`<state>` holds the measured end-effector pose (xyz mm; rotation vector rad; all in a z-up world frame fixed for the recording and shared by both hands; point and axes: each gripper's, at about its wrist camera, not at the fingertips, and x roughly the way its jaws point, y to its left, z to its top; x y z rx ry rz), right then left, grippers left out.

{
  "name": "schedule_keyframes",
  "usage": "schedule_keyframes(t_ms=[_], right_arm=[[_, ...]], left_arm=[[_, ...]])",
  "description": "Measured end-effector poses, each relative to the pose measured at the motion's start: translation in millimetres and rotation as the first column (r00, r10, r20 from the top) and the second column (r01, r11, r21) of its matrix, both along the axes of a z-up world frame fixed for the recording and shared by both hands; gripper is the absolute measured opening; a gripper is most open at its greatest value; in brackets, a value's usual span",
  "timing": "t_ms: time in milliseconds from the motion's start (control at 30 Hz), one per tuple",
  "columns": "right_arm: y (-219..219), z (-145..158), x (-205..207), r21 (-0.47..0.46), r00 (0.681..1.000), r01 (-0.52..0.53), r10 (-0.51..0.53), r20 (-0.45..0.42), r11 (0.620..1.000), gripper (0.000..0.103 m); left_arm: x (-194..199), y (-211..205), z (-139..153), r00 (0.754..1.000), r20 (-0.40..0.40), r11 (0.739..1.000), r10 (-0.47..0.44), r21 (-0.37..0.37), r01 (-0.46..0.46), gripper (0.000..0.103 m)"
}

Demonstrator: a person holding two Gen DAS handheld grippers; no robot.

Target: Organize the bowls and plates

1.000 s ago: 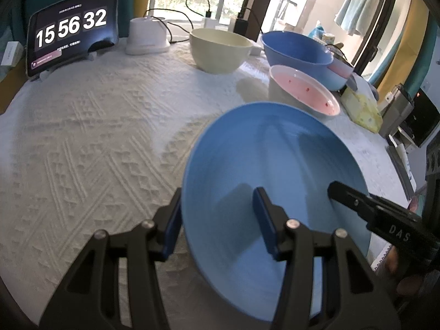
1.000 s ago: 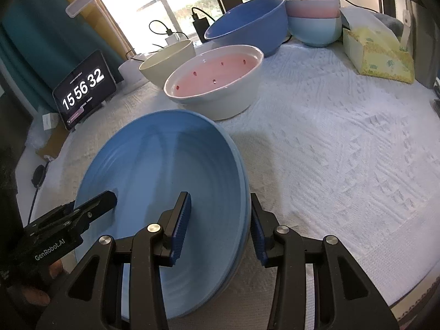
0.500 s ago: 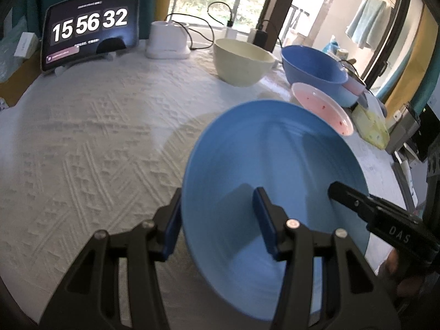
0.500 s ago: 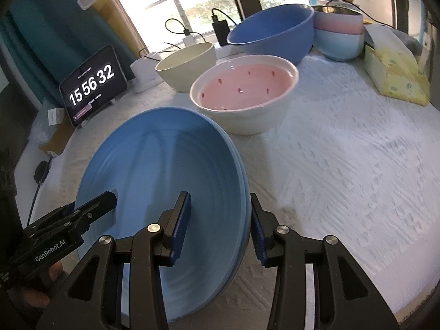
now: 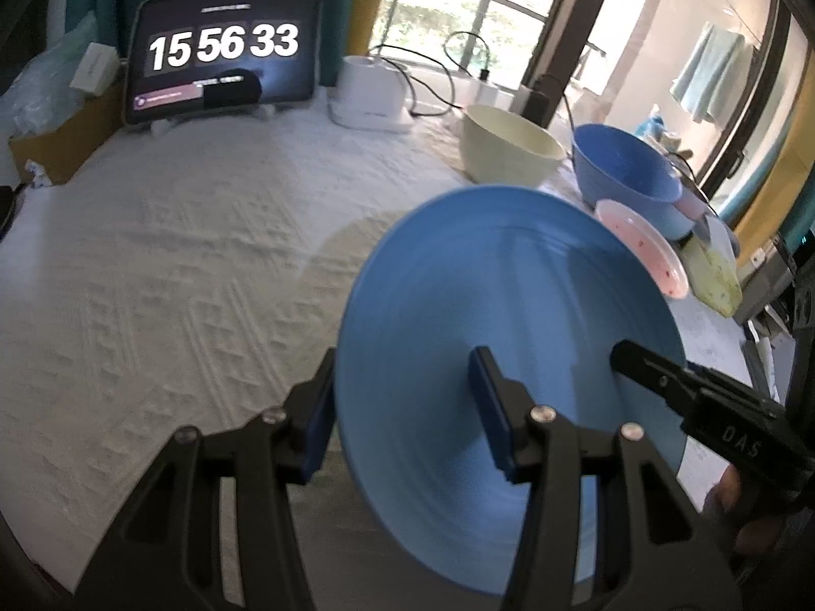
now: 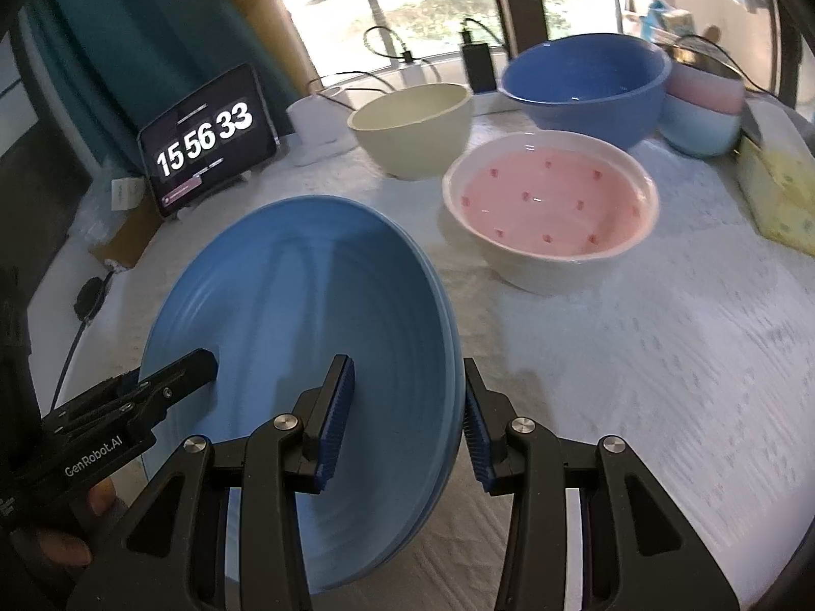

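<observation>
Here, the left gripper (image 5: 402, 407) is clamping the near-left rim of the blue plate (image 5: 509, 305), while the right gripper (image 6: 407, 412) is gripping its opposite rim, both holding it above the white tablecloth (image 6: 662, 356). Beyond it are sitting the pink bowl (image 6: 550, 203), cream bowl (image 6: 412, 122) and blue bowl (image 6: 586, 81).

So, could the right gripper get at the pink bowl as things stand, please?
Probably not yet: the right gripper and left gripper are both clamped on the blue plate, though cloth towards the pink bowl lies bare.
</observation>
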<state>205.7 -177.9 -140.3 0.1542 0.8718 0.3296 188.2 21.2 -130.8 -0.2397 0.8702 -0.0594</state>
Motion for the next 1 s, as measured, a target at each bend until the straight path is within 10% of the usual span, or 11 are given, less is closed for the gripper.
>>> schedule_keyframes(t_ms=[1000], right_arm=[[73, -19, 54, -0.006, 0.987, -0.155, 0.155, -0.042, 0.988, 0.044]], left_arm=[[16, 62, -16, 0.989, -0.037, 0.988, 0.143, 0.071, -0.14, 0.051]])
